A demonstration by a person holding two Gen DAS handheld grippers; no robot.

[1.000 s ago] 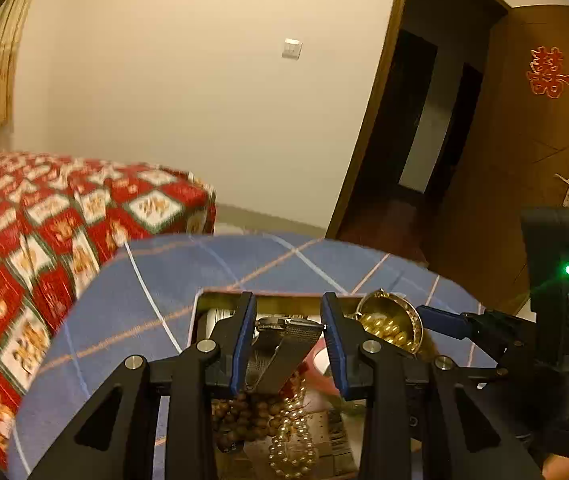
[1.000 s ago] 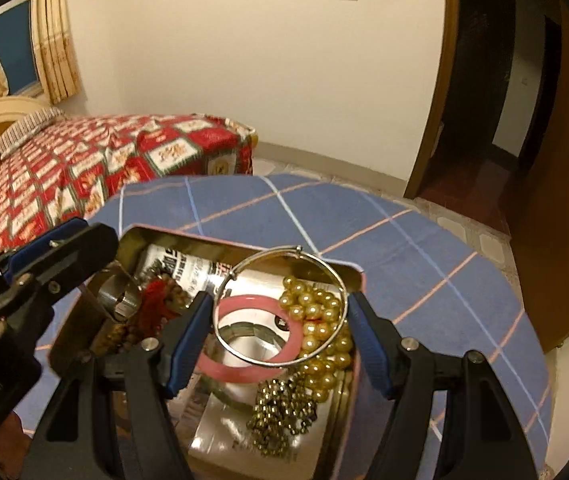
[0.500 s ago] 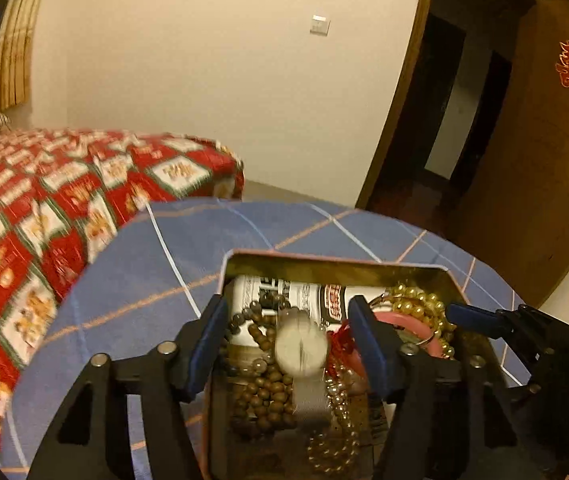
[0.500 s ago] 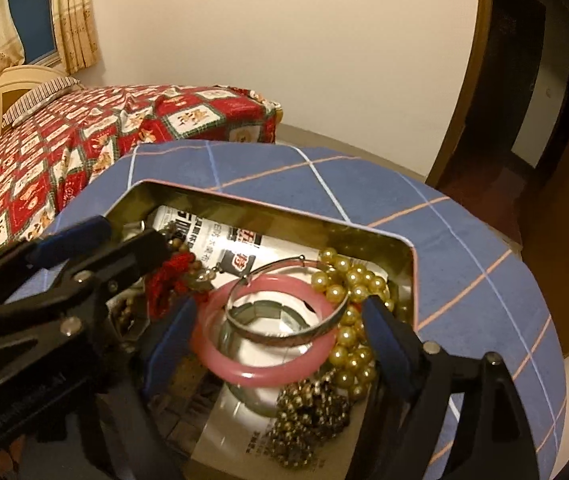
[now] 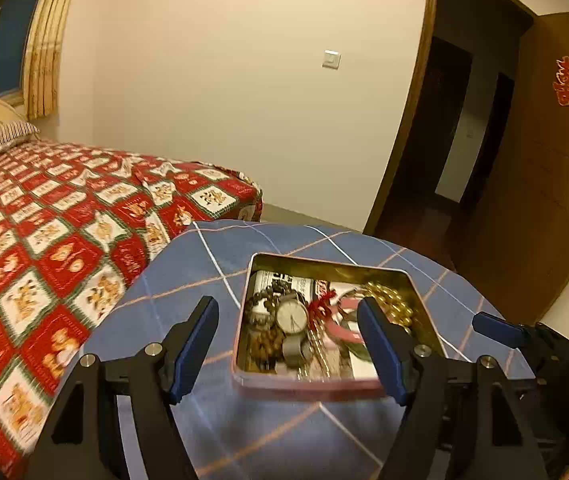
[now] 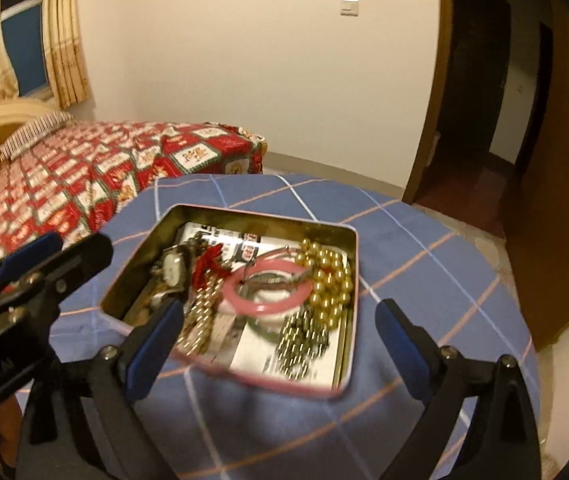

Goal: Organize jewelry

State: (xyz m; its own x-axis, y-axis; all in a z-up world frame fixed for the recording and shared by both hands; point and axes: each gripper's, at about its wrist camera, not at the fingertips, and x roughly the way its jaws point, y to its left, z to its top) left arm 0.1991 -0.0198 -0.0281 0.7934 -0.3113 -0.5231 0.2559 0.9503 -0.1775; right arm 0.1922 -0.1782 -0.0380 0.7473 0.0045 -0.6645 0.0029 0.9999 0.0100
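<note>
Behind the shallow rectangular gold-lined tin (image 5: 326, 384), we see a bed with a red-and-white patterned cover (image 5: 64, 240). Under the tin lies a round table in blue checked cloth (image 5: 188, 264). The tin sits open on it, filled with jewelry. Just short of the tin we hold the left gripper (image 5: 288, 350) and the right gripper (image 6: 278, 346); the jaws of both have just been opening and now stand wide with nothing clasped between them. Inside the tin, a pink round bangle (image 6: 268, 290) lies near the middle, a gold bead strand (image 6: 330, 280) toward its right wall, a white-faced wristwatch (image 5: 292, 316) toward its left wall.
</note>
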